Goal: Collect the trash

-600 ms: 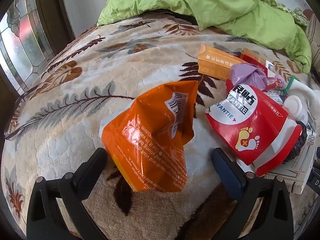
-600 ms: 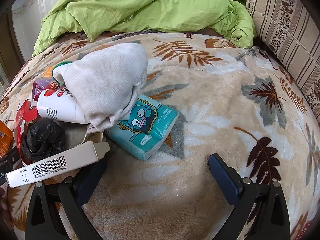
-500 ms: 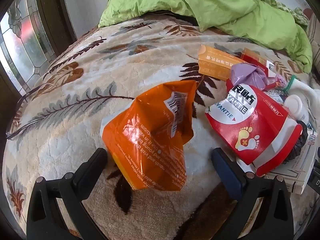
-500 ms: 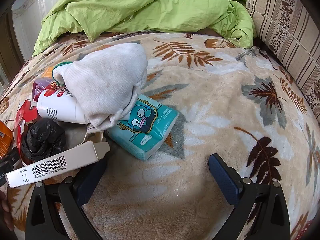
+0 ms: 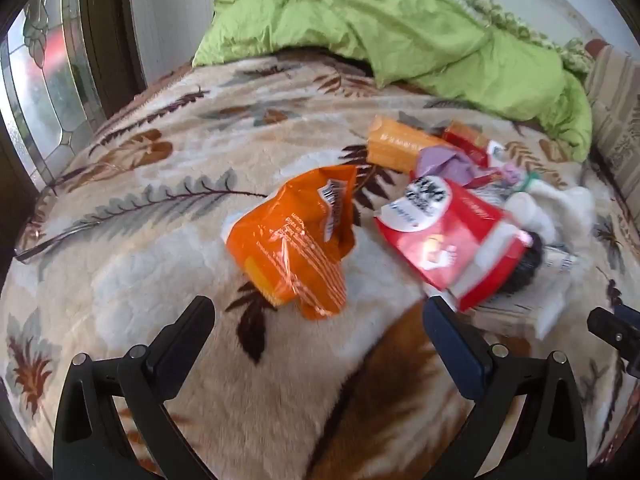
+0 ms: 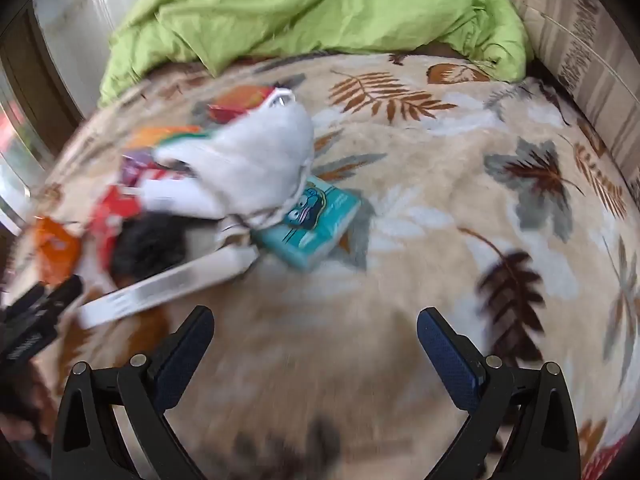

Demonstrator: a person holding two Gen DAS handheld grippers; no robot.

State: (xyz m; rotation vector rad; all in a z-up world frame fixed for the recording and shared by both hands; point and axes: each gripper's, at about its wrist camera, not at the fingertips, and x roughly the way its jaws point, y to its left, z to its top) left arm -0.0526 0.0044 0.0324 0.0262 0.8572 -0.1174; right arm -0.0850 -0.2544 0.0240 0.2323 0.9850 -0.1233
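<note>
Both claws hang released, empty. Left claw [image 5: 318, 316]: orange wrapper [image 5: 296, 240] lies on the bed at 12 o'clock; straddle its crumpled bottom edge, clench firmly. Right claw [image 6: 314, 326] waits; white box [image 6: 168, 284] at 10 o'clock.

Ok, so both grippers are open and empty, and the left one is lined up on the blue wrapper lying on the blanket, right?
Not quite: the wrapper ahead of the left gripper is orange, not blue, as the left wrist view shows. The rest holds: it lies on the blanket, and both the left gripper and the right gripper are open and empty.
</note>
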